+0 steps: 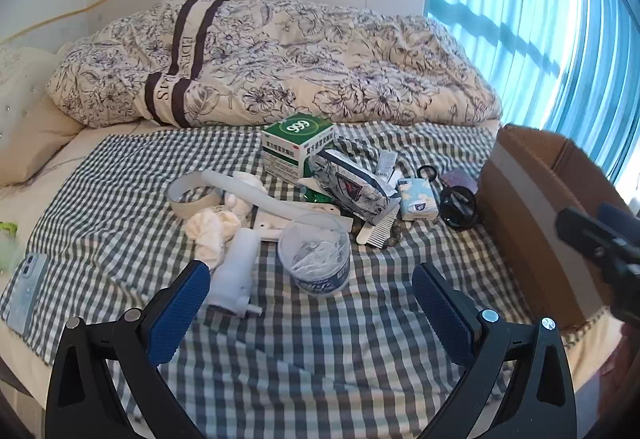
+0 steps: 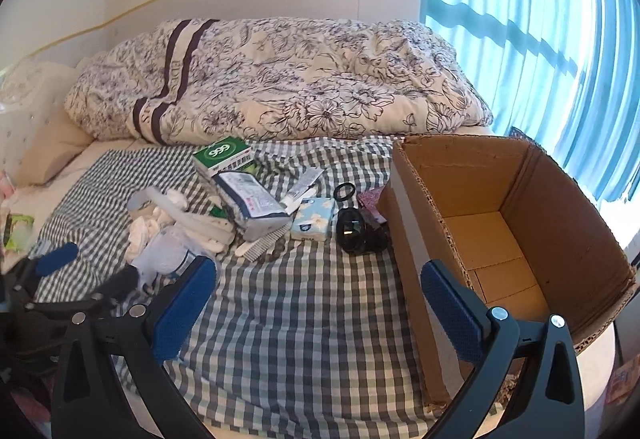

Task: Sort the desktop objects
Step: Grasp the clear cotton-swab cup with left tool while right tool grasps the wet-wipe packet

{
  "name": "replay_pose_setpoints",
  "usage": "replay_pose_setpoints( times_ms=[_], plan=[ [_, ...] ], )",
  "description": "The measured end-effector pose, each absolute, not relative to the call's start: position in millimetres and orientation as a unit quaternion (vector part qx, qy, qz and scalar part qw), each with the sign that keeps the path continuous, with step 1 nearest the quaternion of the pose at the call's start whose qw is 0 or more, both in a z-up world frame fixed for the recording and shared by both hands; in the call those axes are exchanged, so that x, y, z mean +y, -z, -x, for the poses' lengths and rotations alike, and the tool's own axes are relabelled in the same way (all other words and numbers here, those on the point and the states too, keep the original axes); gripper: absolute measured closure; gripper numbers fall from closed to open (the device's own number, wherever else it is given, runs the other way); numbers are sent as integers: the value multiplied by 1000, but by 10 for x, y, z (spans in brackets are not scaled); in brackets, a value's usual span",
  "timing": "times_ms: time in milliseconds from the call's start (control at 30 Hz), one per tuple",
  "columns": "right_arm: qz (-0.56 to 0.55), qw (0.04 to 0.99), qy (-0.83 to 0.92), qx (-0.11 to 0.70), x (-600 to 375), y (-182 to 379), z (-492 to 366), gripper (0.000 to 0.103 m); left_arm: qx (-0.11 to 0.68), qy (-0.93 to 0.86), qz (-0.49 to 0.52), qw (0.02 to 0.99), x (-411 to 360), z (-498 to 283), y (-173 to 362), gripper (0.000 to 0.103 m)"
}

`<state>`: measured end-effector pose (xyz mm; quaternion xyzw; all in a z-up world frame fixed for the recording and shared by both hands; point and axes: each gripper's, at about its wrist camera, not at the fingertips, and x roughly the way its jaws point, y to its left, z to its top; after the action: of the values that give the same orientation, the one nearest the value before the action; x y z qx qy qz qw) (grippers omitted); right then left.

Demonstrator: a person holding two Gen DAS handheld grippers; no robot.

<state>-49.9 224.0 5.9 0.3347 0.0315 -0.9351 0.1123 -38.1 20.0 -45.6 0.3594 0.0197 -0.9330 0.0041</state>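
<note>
Left gripper [image 1: 311, 289], right gripper [image 2: 319, 282]: both agape, empty.

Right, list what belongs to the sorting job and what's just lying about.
Job: cardboard box, green medicine box, clear tub, comb, tissue pack, tape roll.
Lying about: floral duvet, pillow, phone, blue curtain.
</note>
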Motion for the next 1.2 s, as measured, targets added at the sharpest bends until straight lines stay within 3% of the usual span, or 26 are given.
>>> replay_pose_setpoints(
  times_ms=[333,467,633,733,767,800,900,967,1200],
  plan=[
    [-341,132,930,36,2169,-7,790,0,28,930,-367,-8,258,752,823,0],
    [-337,146,929,43,2066,-38,981,0,30,923,-384,-9,264,924,1039,10],
    [-338,165,924,63,1831,-17,1315,0,29,918,-394,-13,257,1078,1258,11],
    [-356,179,914,81,1644,74,1540,1,27,920,-390,-18,273,1134,1306,29],
    [-365,187,908,85,1582,116,1611,1,21,920,-391,-17,285,1153,1321,40],
    [-376,196,902,89,1513,172,1677,2,17,920,-391,-18,288,1163,1329,40],
    [-398,214,886,101,1330,340,1810,15,40,917,-395,-26,211,1179,1322,40],
    [-416,225,874,110,1215,449,1874,49,58,915,-397,-26,153,1187,1310,40],
    [-434,246,853,150,829,745,2074,52,75,927,-368,12,-38,1014,1140,40]
  ],
)
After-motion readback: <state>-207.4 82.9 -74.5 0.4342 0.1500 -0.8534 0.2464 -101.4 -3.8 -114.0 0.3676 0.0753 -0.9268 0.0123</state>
